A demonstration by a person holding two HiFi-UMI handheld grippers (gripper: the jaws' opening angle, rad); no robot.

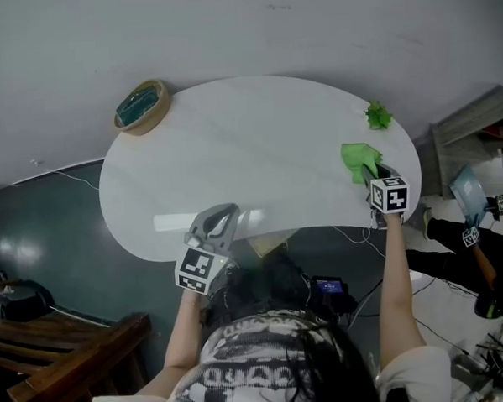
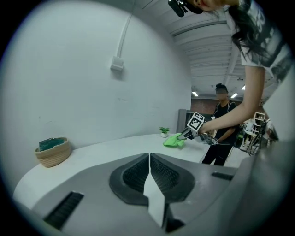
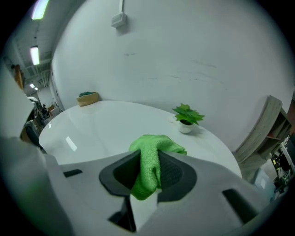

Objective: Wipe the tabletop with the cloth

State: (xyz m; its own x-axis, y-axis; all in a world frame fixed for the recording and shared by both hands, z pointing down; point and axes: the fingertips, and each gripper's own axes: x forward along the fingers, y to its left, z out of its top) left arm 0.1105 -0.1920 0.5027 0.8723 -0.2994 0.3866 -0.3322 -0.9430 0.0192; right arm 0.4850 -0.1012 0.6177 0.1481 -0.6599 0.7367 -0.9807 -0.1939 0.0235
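1 white oval table (image 1: 257, 154) carries 1 green cloth (image 1: 359, 158), 1 woven basket (image 1: 141, 107) and 1 small plant (image 1: 377, 114), with 2 grippers over it. The basket sits at the far left edge and the plant at the far right edge. The cloth lies near the right end, between the plant and the near edge. The right gripper (image 1: 370, 177) has its fingers clamped on the cloth, plainest in the right gripper view, where green folds fill the gap. The left gripper (image 1: 223, 214) is at the near edge, fingers pressed together on nothing. The left gripper view adds 1 other person (image 2: 221, 124) standing beyond the table's right end. The head view shows only the plant's leaves; both gripper views show its white pot (image 3: 185, 128).
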